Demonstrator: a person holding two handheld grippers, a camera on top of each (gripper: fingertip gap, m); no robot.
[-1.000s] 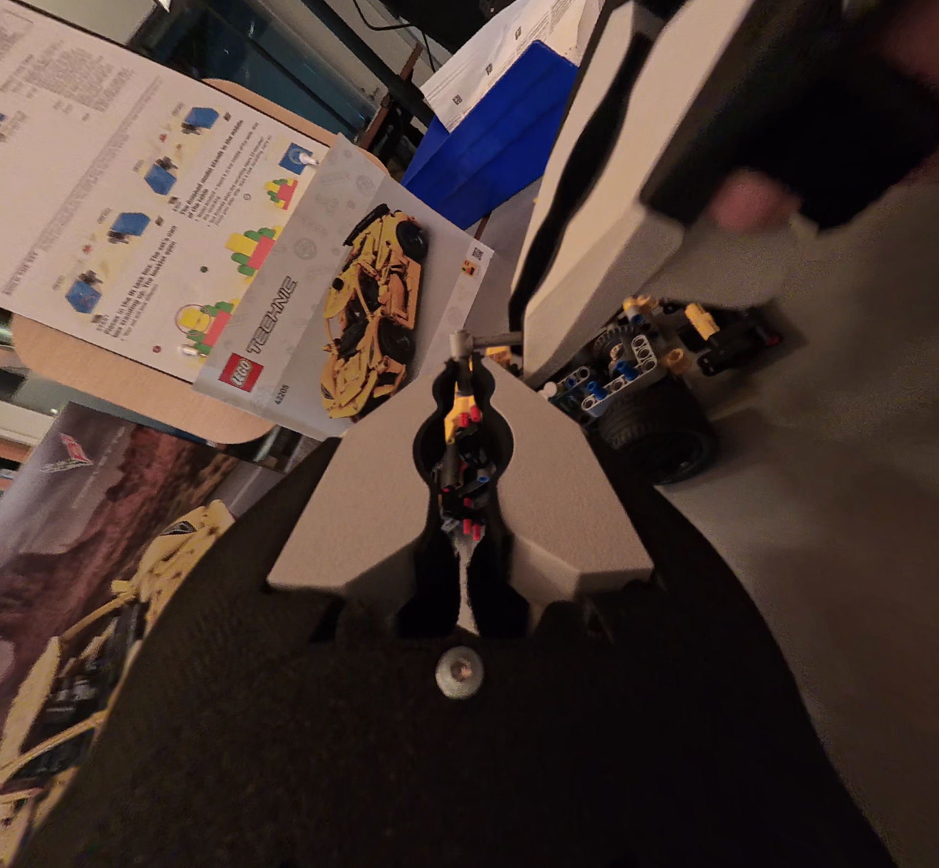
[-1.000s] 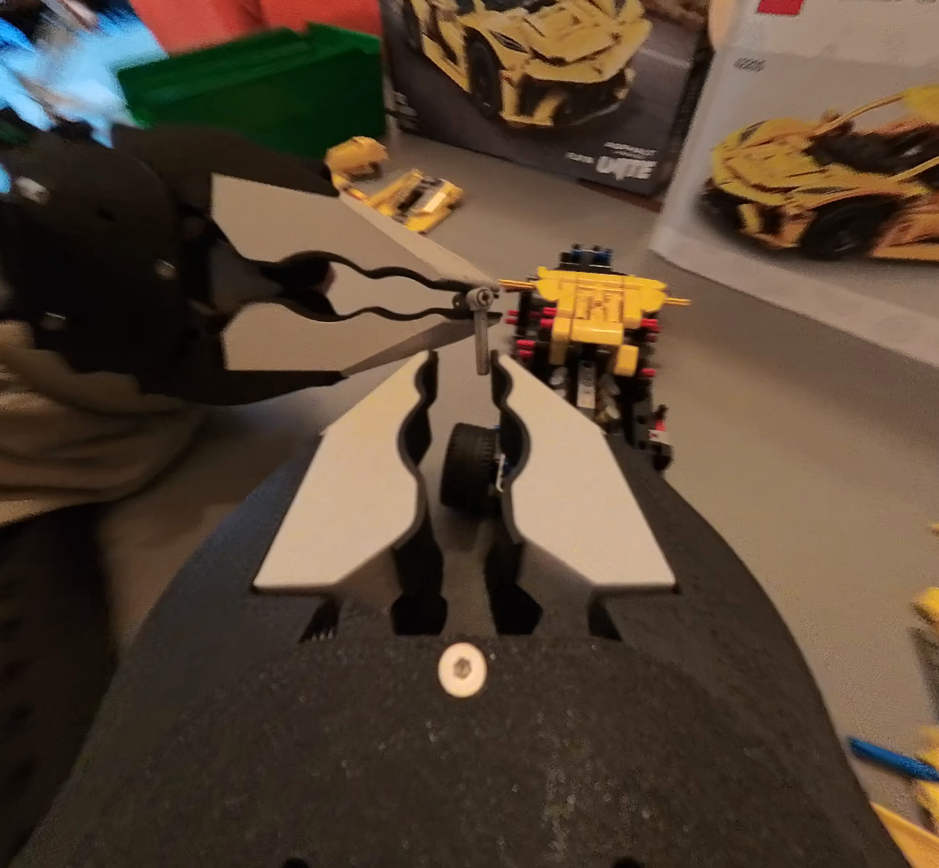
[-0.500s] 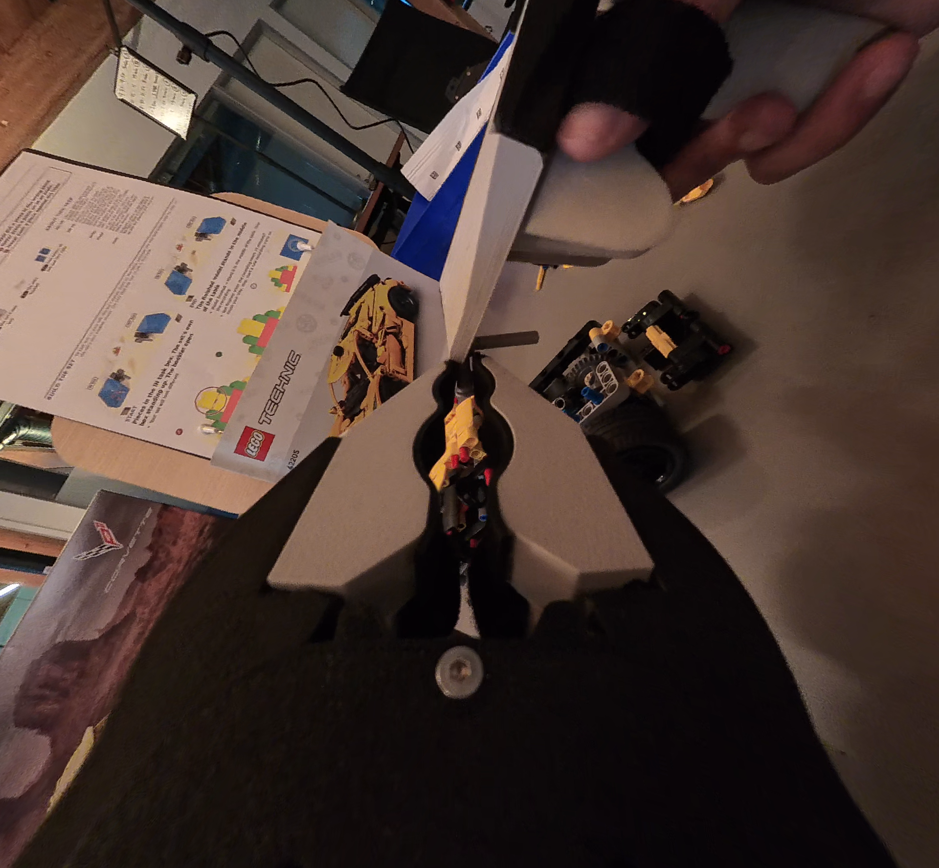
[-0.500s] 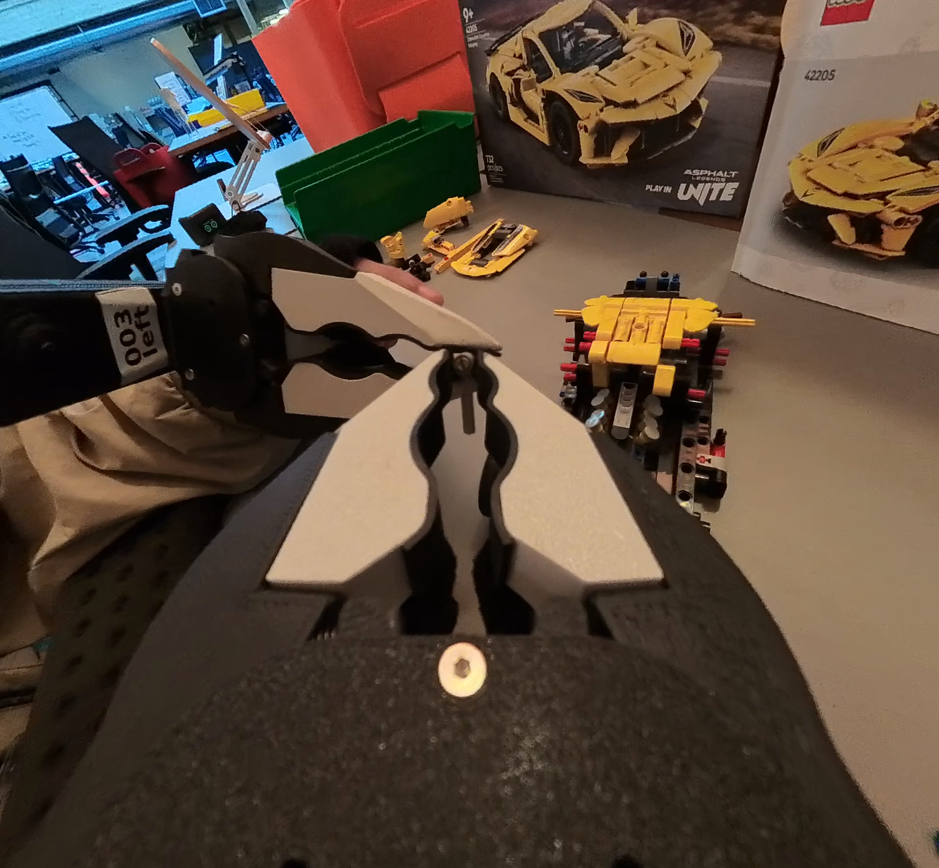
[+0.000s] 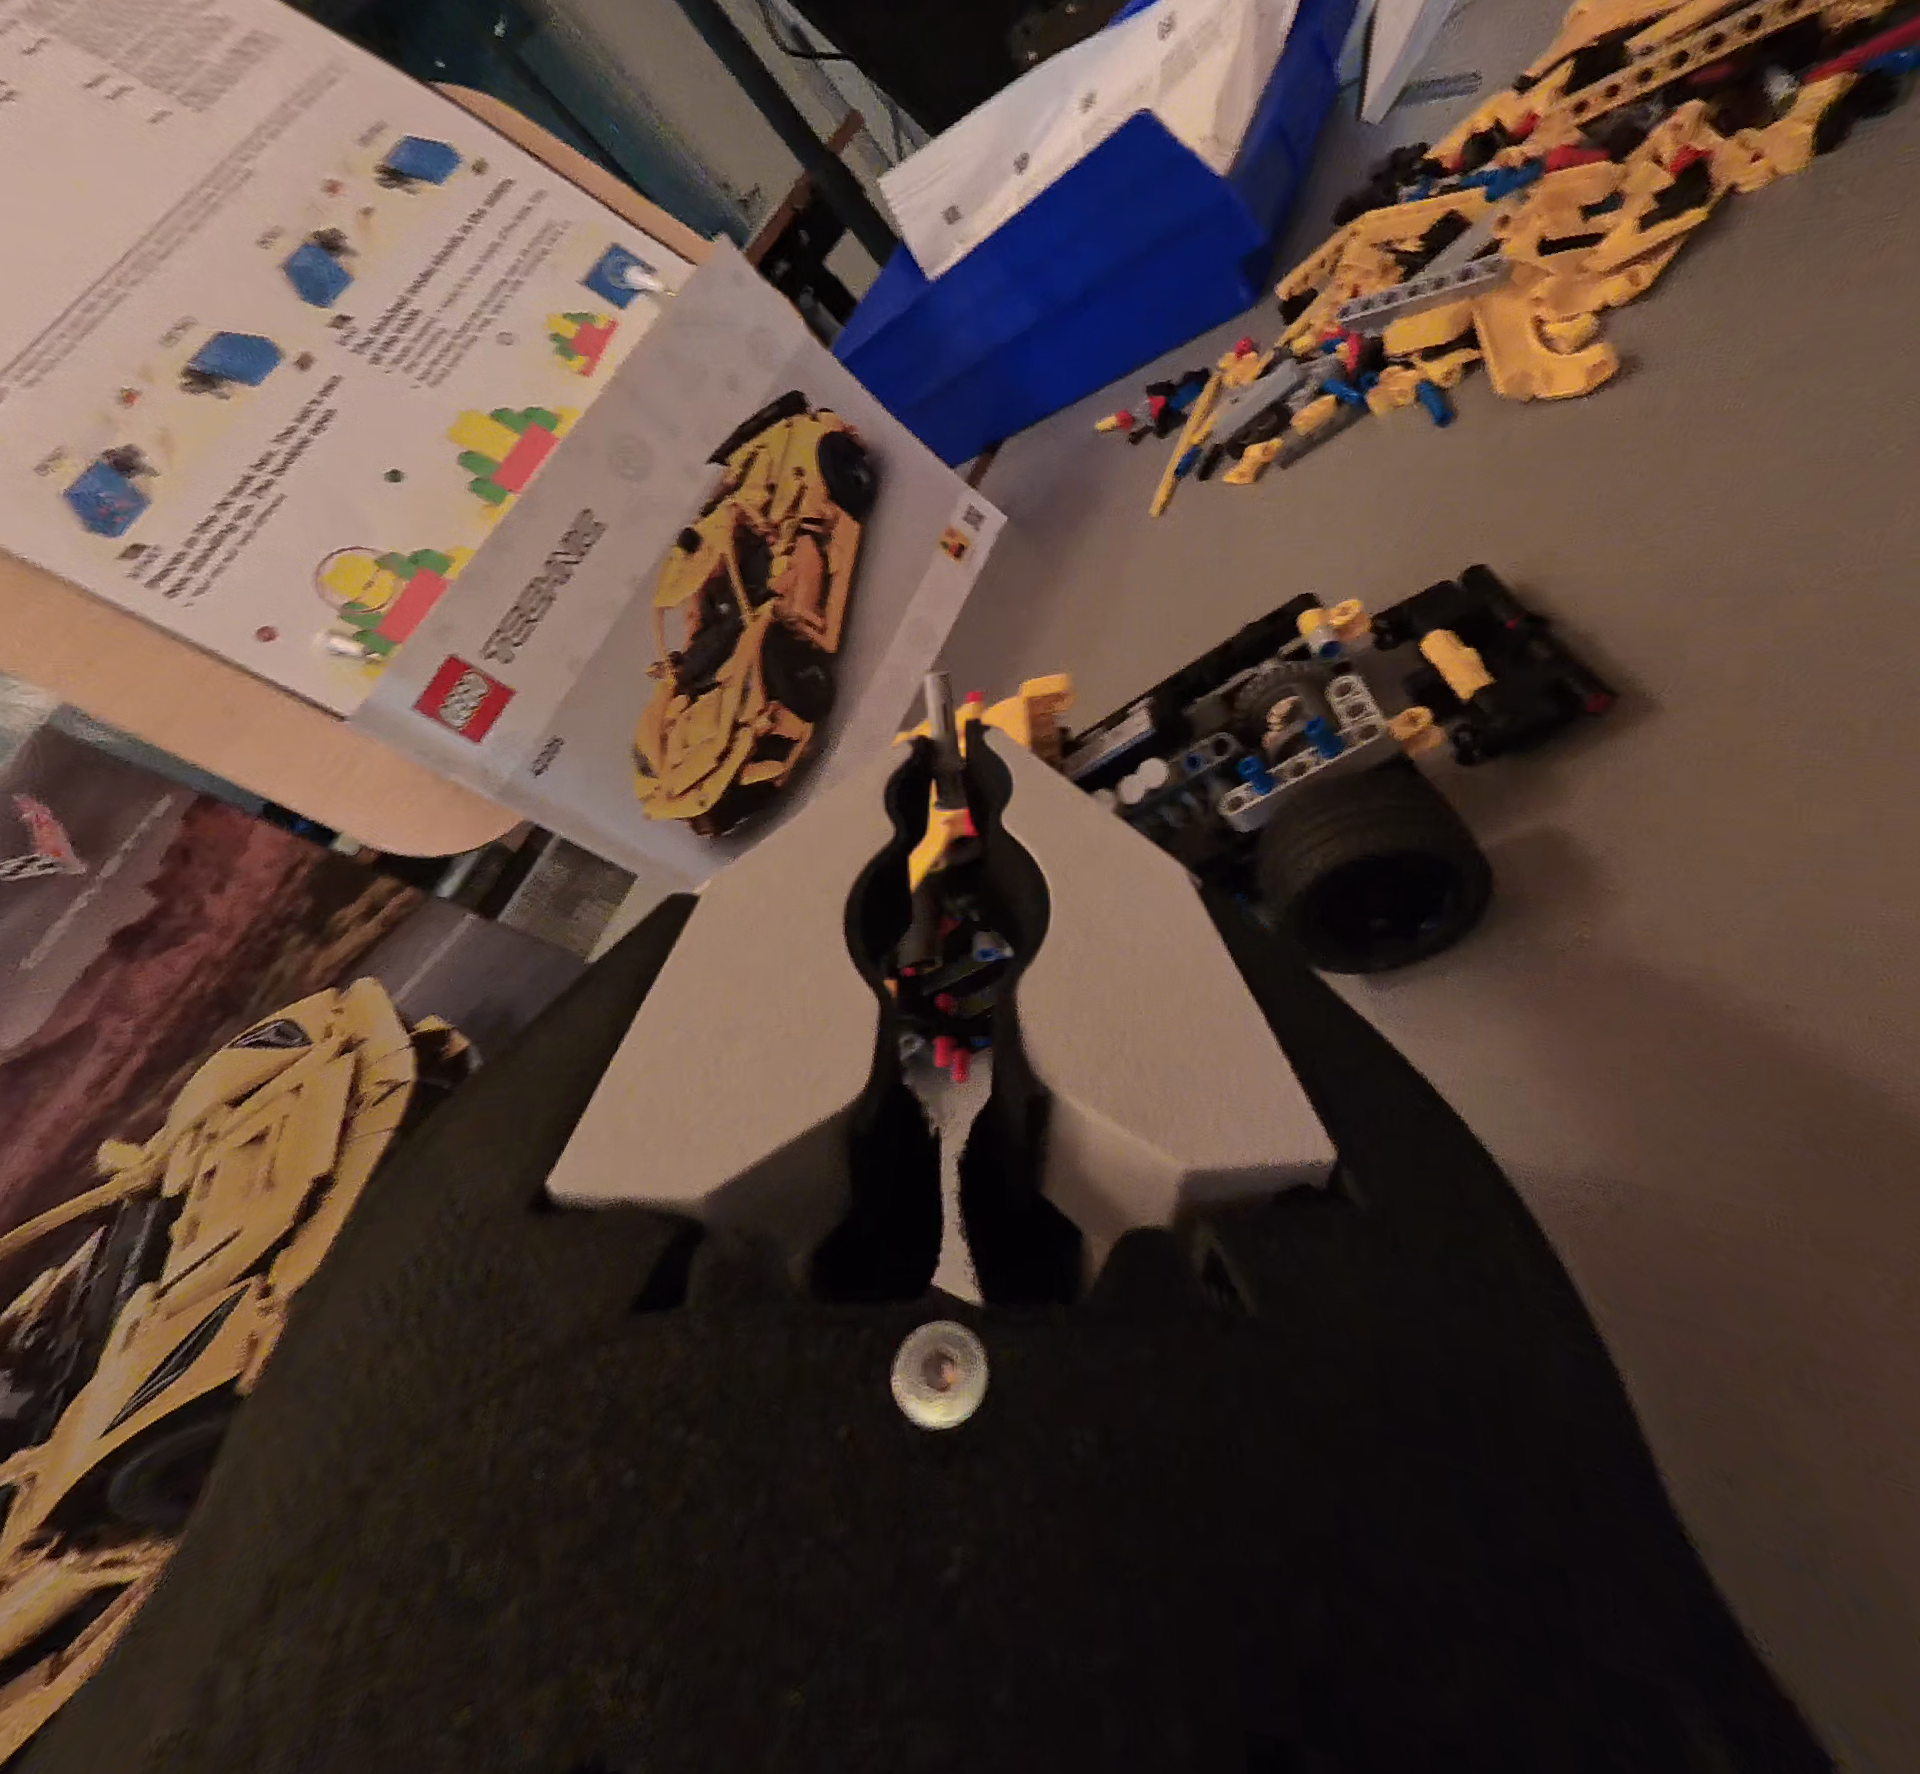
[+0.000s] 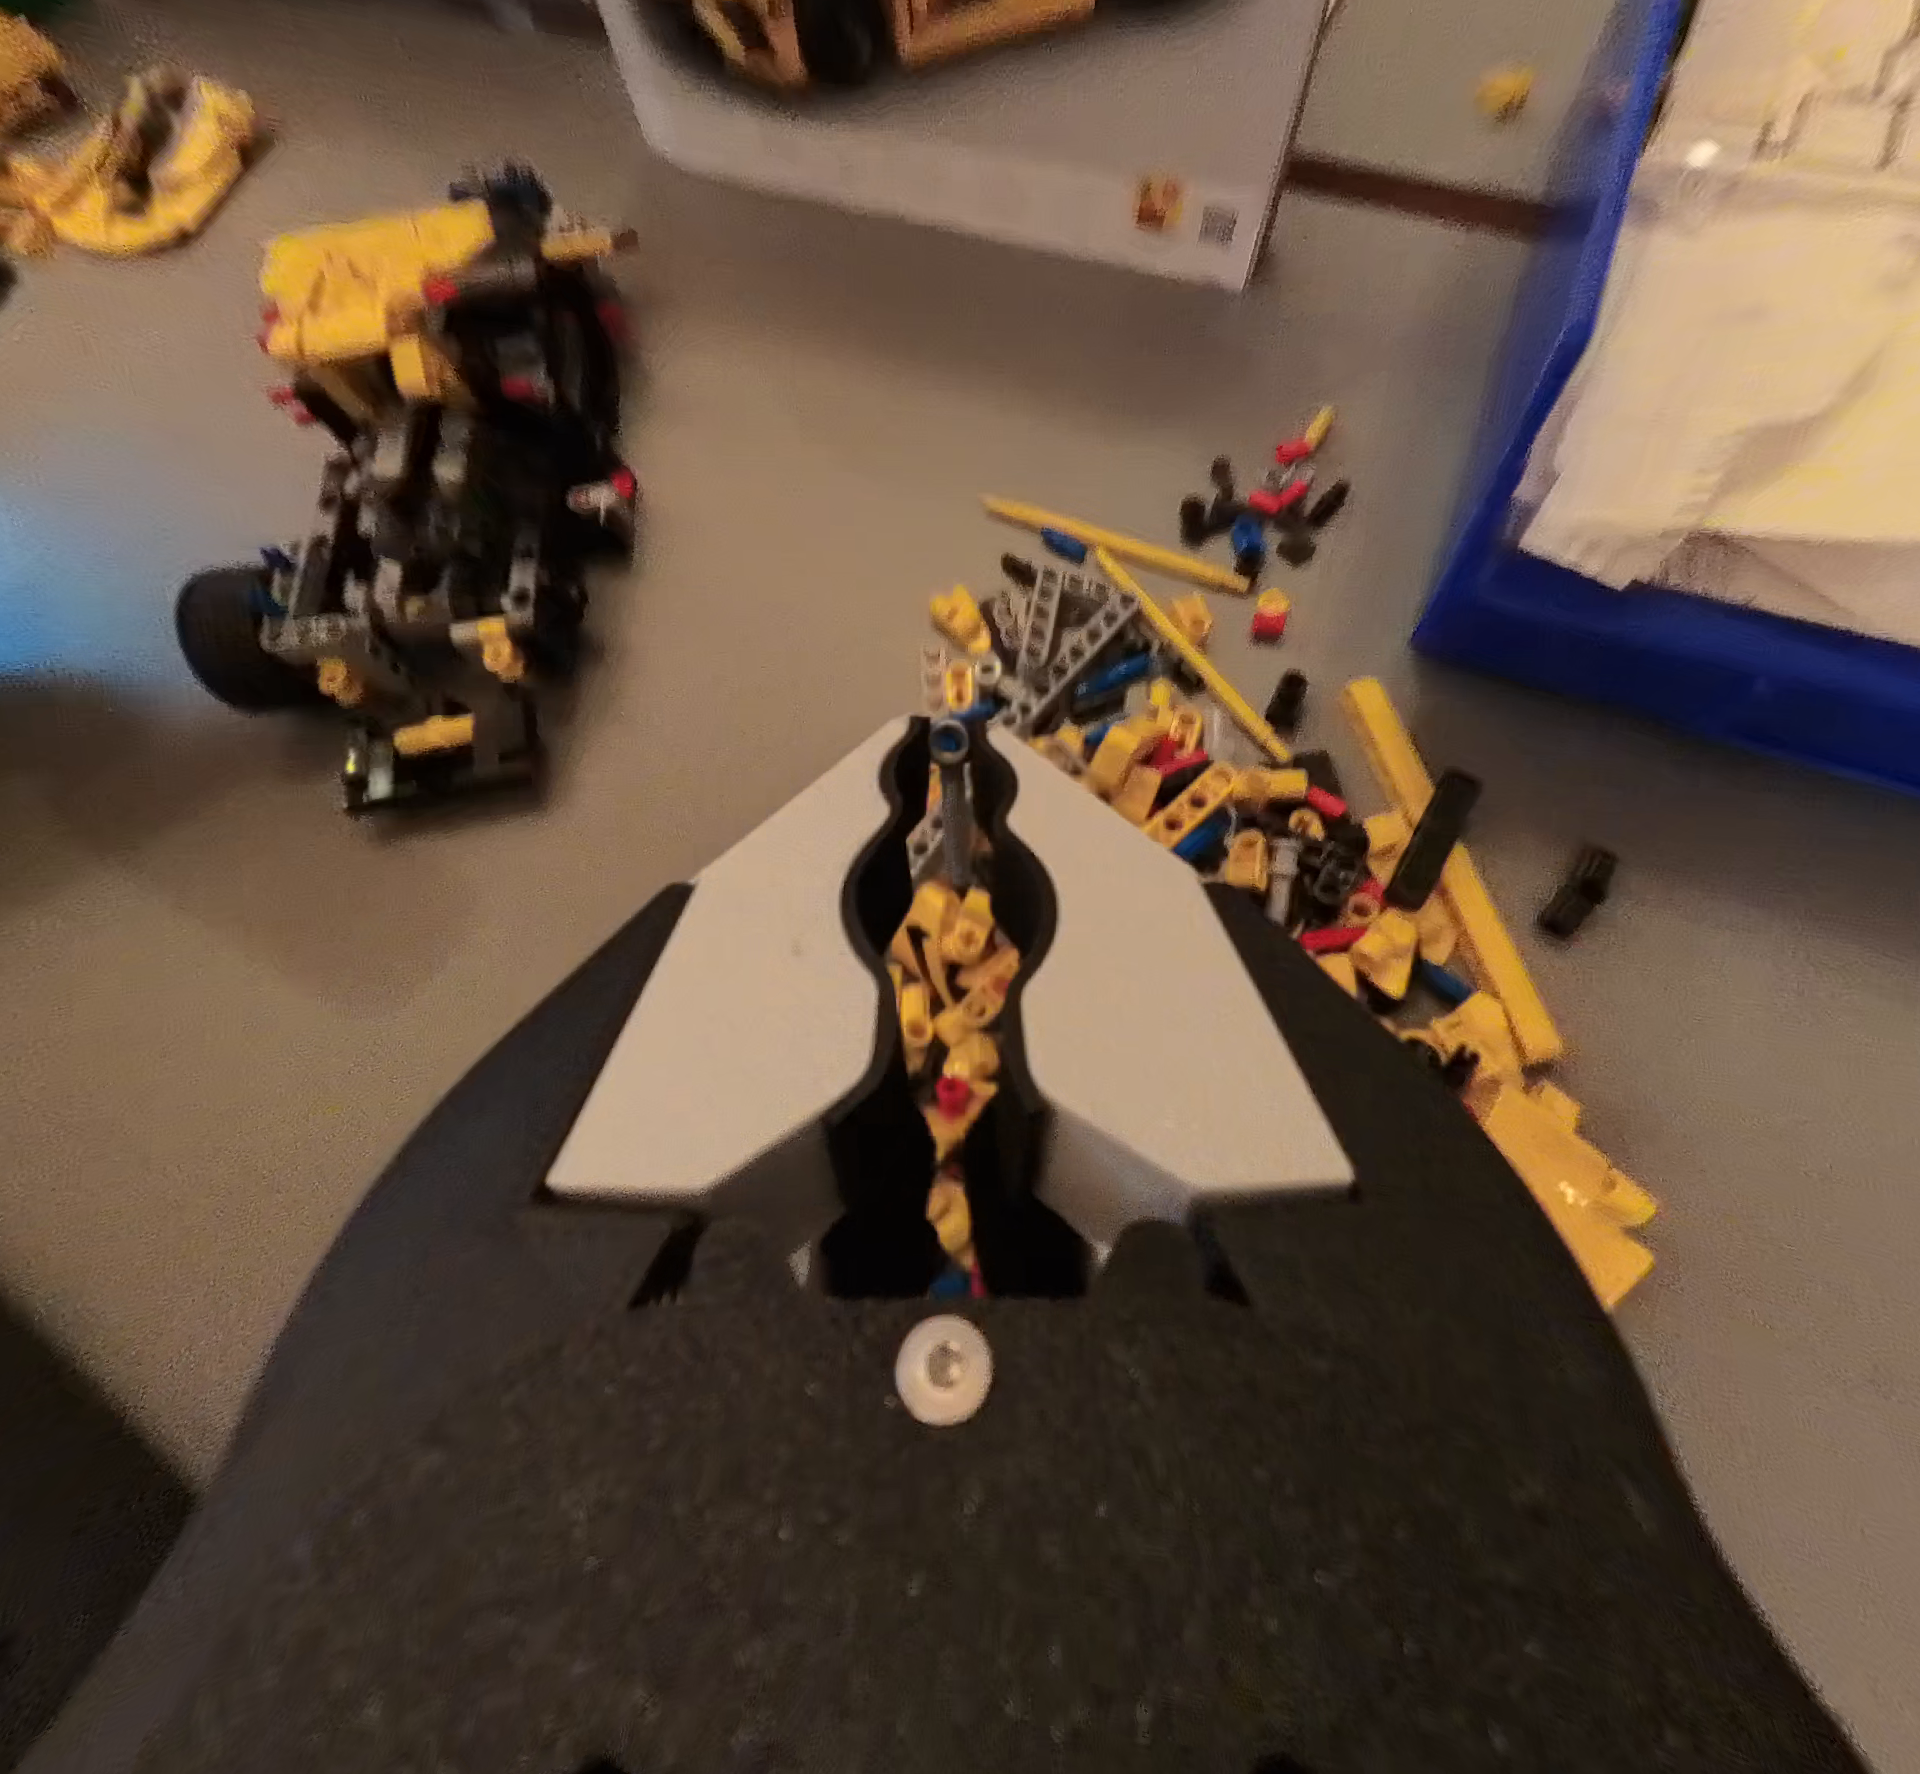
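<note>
In the right wrist view we see a slim grey rod (image 6: 956,815) with a round eyelet at its far end, pinched at the tips of our right gripper (image 6: 951,748), whose pale grey fingers (image 6: 769,986) are pressed together on it. The rod sits at frame centre, above a loose pile of parts (image 6: 1299,820) made of yellow beams, black pins and red and blue pegs, spreading to the lower right. To the left stands a knobbly car chassis (image 6: 416,519) with one rubber tyre, well apart from the pile across bare grey tabletop (image 6: 810,436). A blue bin (image 6: 1662,664) borders the right edge, and a printed box (image 6: 966,155) the top.

In the left wrist view our left gripper (image 5: 940,753) is closed on a grey pin (image 5: 938,716) poking past its tips, with the chassis (image 5: 1330,748) just beyond to the right. A glossy booklet (image 5: 727,581) lies in the upper left.
</note>
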